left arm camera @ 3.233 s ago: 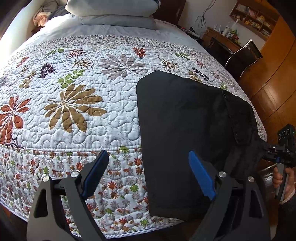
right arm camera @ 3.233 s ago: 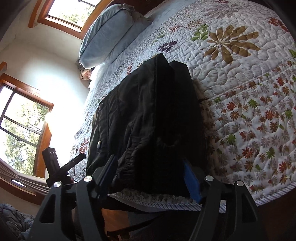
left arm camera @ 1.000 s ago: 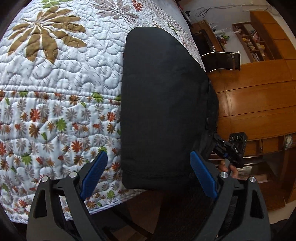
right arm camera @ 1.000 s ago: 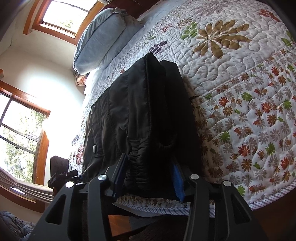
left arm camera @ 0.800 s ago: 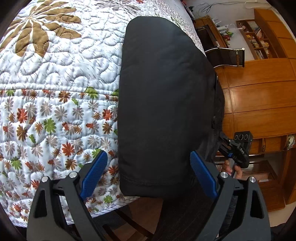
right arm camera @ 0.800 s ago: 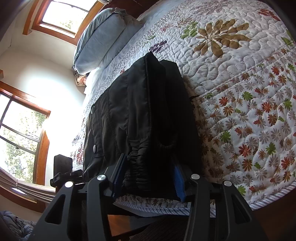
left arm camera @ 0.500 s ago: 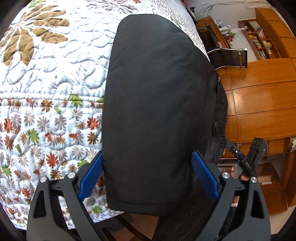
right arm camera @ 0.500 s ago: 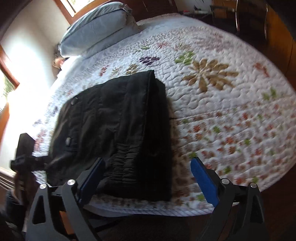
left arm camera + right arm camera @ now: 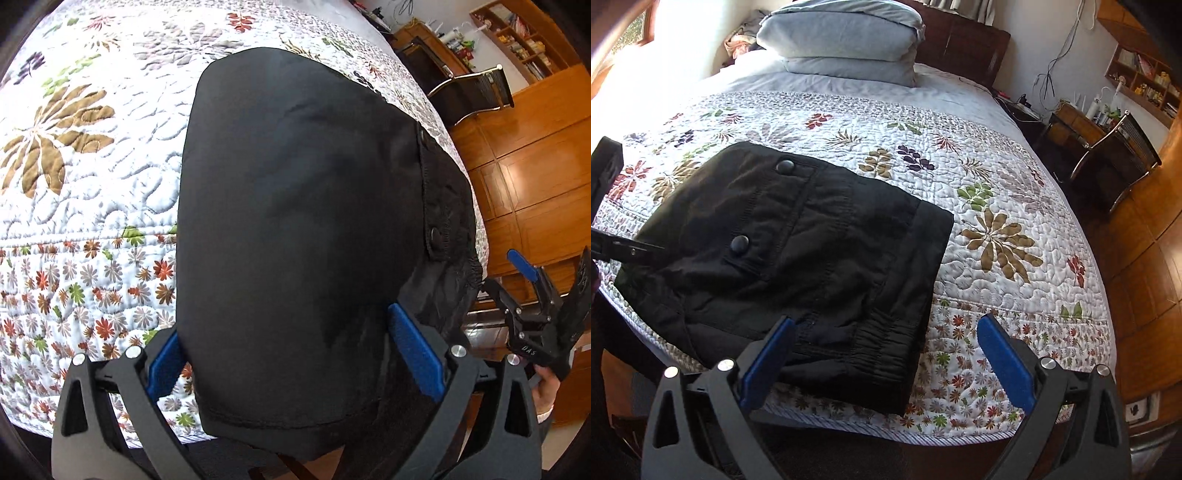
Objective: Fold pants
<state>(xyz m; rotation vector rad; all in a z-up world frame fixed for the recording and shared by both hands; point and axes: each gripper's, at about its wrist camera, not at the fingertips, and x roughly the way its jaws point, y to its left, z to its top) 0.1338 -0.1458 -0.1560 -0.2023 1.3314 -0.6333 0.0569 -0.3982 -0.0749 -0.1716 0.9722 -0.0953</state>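
The black pants (image 9: 798, 240) lie folded into a compact stack on the floral quilt (image 9: 997, 206) near the bed's front edge, snap buttons and elastic waistband up. In the left wrist view the pants (image 9: 295, 206) fill the middle. My left gripper (image 9: 295, 350) is open, its blue pads either side of the stack's near end, not squeezing it. My right gripper (image 9: 882, 354) is open and empty, pulled back above the bed's front edge by the waistband; it also shows in the left wrist view (image 9: 532, 295).
Two grey pillows (image 9: 842, 40) are stacked at the headboard. A black chair (image 9: 1115, 155) and a cluttered wooden desk (image 9: 1075, 114) stand to the right, on a wooden floor (image 9: 1145, 258). Wall shelves (image 9: 1141, 74) hang above.
My right gripper opened, let go of the waistband and swung back and to the right. My left gripper moved in until its open pads straddle the stack's near end.
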